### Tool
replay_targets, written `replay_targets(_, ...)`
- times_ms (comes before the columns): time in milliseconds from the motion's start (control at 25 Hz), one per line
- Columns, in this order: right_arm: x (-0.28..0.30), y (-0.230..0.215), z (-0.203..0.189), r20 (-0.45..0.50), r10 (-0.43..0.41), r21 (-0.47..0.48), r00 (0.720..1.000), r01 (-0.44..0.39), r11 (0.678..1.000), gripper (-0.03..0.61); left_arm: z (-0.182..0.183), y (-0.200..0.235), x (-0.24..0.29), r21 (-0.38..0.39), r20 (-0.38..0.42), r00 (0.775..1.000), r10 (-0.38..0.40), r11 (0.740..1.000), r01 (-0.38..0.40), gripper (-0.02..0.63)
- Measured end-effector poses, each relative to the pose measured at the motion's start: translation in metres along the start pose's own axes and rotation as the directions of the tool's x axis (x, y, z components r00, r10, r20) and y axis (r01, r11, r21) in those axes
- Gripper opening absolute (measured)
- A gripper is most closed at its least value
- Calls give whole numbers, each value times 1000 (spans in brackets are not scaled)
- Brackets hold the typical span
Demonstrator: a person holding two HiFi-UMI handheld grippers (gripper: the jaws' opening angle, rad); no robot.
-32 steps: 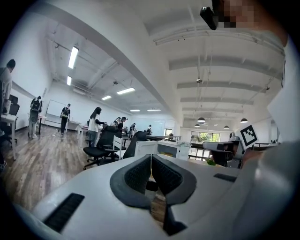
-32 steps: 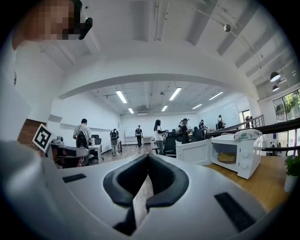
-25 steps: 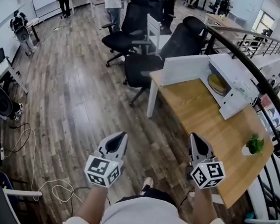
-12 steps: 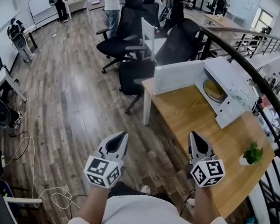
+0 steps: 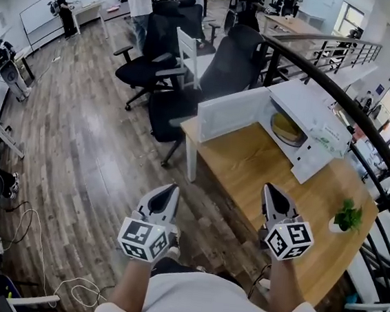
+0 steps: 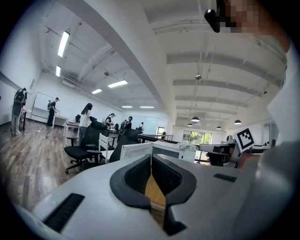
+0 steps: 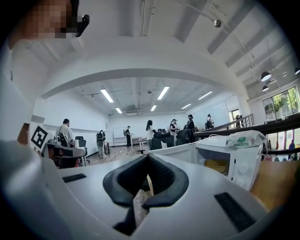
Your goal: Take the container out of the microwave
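Both grippers are empty with jaws pressed together: the left gripper over the wood floor, the right gripper at the near edge of the table. Compared with a second ago, the table and the microwave sit closer and further left in the head view. The microwave door stands open, and the yellow container lies inside. The green label on top is too small to read.

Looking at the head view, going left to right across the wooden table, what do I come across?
open microwave door → container → potted plant
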State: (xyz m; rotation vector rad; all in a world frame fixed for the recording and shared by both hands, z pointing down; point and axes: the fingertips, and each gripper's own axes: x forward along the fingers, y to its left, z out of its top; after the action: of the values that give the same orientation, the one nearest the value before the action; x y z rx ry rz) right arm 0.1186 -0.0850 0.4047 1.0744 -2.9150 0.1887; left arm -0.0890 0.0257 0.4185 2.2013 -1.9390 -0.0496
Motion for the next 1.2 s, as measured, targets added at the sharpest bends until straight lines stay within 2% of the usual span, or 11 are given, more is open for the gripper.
replay_targets(400,80,-32,17,-9,-116,-41,993,115,992,21,30,57,94,24,-12,993,-116,993,117,35)
replay_targets(720,138,-39,17,-37,-192,-49,981,190,980,21,34,103,148,-5,-43,978,-202,979,202,35)
replay_targets(880,156,-42,17,-49,-247,-71,968,243,967,21,32,108,175,-1,-63,958,-280,960,281,35)
replay_targets(1200,151,-61,8,-55,-386,-84,921,381,921,21,22,95,214,23,-99,895,-434,898,439,35)
